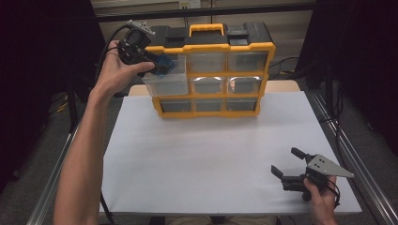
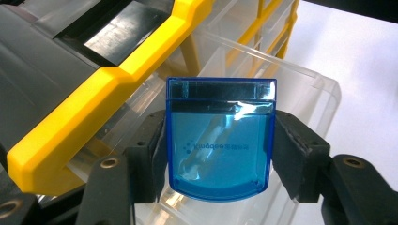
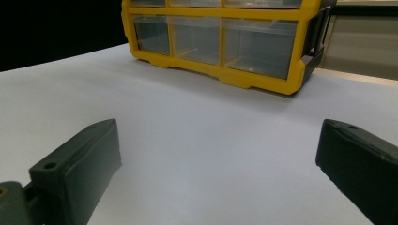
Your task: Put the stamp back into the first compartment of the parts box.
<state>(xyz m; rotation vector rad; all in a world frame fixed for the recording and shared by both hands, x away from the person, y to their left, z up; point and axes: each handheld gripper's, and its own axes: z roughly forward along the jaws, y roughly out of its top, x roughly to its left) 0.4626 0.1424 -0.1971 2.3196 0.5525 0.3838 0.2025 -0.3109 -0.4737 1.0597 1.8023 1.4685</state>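
Your left gripper (image 2: 220, 154): its two black jaws squeeze the blue box (image 2: 220, 140) from both sides.
Blue box: it stands tall in the jaws, with its dark lid end pointing away from you.
Open drawer (image 1: 165, 84): it sticks out of the top left of the yellow cabinet (image 1: 211, 70). It sits right under the blue box.
Way to go: down. I think you only need to lower the box a little, then let go.
Your right gripper (image 1: 292, 165): jaws wide apart, nothing in them. It rests on the white table (image 1: 202, 154), far from the drawer.
Nearer hand: your left.
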